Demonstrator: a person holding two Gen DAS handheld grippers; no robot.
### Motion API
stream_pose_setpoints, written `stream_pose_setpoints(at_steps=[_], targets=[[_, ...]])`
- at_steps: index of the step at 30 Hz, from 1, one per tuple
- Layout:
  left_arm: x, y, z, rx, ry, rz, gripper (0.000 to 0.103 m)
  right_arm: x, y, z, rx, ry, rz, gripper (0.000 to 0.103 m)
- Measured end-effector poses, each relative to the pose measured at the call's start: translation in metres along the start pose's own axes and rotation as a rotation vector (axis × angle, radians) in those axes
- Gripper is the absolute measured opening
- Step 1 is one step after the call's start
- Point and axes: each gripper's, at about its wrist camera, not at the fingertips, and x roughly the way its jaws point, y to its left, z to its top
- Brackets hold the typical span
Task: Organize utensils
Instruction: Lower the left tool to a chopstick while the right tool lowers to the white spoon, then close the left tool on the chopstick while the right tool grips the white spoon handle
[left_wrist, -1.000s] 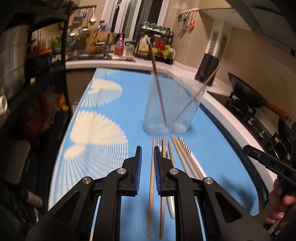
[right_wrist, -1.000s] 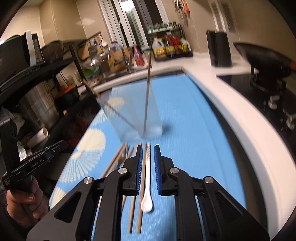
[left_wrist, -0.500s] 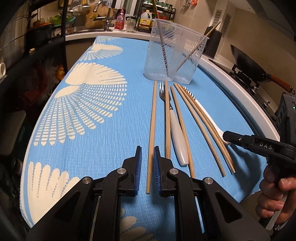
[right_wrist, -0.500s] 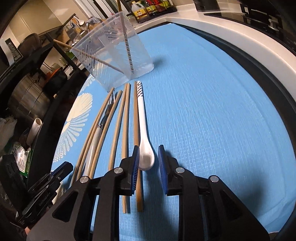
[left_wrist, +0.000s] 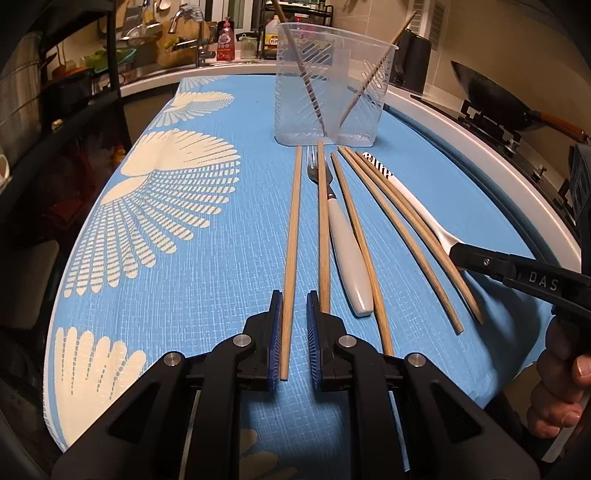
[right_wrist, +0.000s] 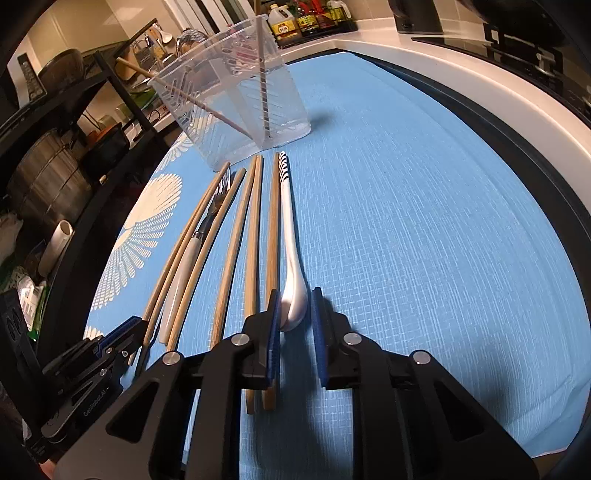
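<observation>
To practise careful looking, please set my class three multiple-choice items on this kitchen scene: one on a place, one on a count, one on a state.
1. Where does the white spoon lie in the row of utensils?
A. At the row's outer edge, beside a chopstick
B. Between the fork and the container
C. Inside the container

2. How many chopsticks lean inside the clear plastic container?
A. None
B. Two
C. Five

3. How is the white-handled fork placed?
A. Upright in the container
B. Lying flat on the blue tablecloth
C. Hanging from a hook

Answers:
1 A: only a wooden chopstick lies next to it, with bare cloth on its other side.
2 B: two leaning chopsticks show through the wall.
3 B: it lies on the blue tablecloth among the chopsticks.
</observation>
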Motion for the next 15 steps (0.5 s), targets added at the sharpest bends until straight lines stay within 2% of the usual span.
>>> stream_pose_setpoints(at_steps=[10, 15], targets=[[-0.001, -0.004, -0.001, 0.033, -0.016, 0.026, 0.013, -0.006, -0.002, 0.0, -0.048, -0.019, -0.078, 0.01], [-0.001, -0.004, -0.001, 0.025, -0.017, 0.022, 0.006, -0.014, -0.012, -0.003, -0.06, -0.033, -0.128, 0.009]])
